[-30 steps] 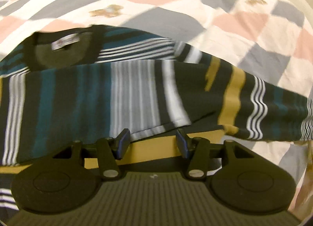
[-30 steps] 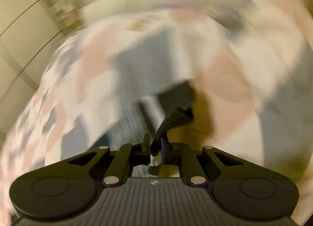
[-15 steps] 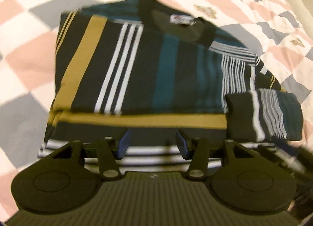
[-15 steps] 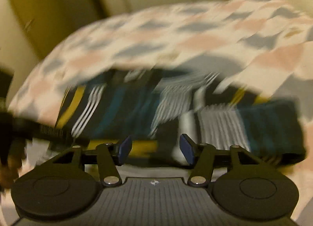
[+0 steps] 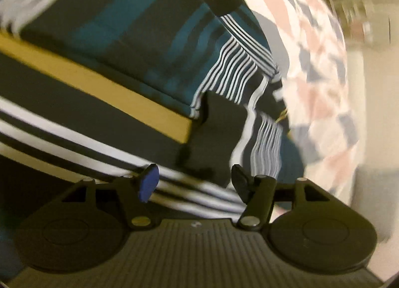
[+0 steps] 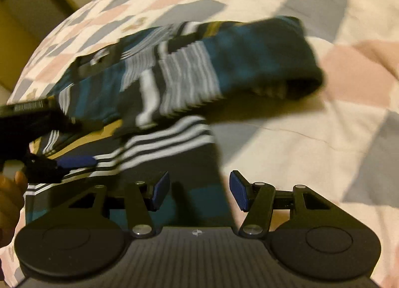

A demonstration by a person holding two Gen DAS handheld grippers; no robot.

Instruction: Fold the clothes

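Note:
A dark sweater (image 5: 124, 38) with teal, mustard and white stripes lies partly folded on the bed, with one sleeve folded across its body (image 6: 189, 73). My left gripper (image 5: 193, 183) hangs close over the white-striped hem near the sleeve cuff. Its jaws are opening and the pads press on nothing. My right gripper (image 6: 197, 193) is open above the sweater's lower right corner, and only flat fabric shows between its fingers. In the right wrist view, a blue pad (image 6: 74, 162) of the left gripper reaches in from the left edge over the hem.
The sweater lies on a quilted bedspread (image 6: 324, 138) of pink, grey and white diamonds, which spreads out to the right of it. A hand (image 6: 10, 188) shows at the left edge. Pale cupboard fronts (image 5: 369, 38) stand beyond the bed.
The right gripper, shut on dark fabric a second ago, has let go and opened, then swung over the sweater. The left gripper rolled, moved closer to the hem and widened.

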